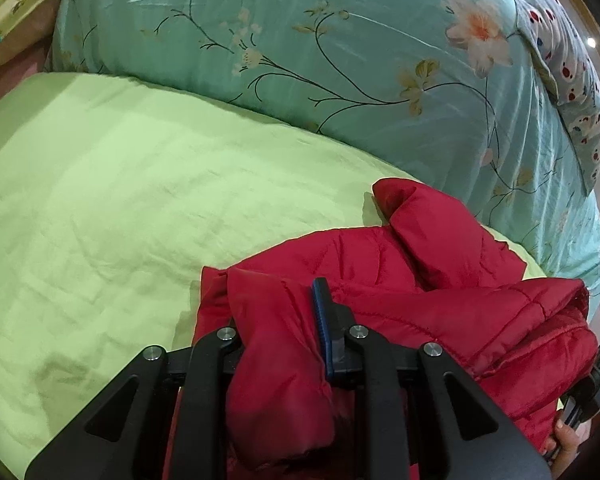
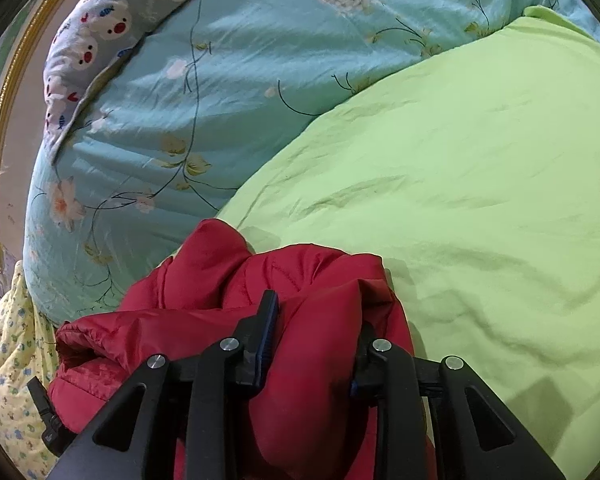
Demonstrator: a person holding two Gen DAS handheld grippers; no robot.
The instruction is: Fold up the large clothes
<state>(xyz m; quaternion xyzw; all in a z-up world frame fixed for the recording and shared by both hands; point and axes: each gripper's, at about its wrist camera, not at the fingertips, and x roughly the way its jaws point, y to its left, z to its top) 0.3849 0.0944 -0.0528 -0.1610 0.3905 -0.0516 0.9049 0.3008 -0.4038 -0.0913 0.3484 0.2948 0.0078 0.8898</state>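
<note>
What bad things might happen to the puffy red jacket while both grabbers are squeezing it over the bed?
1. The red puffer jacket looks slick and bulky; it may slip from the left gripper, where only a bunched wad is pinched.
2. The right gripper also holds crumpled fabric, so the fold may come out lopsided.
3. The jacket lies close to the floral quilt rather than mid-way on the green sheet, so part may land on the quilt.

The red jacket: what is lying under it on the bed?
Under the red jacket lies the light green sheet, visible all around it. Whether anything else lies beneath cannot be seen; the padded fabric covers that area.
</note>
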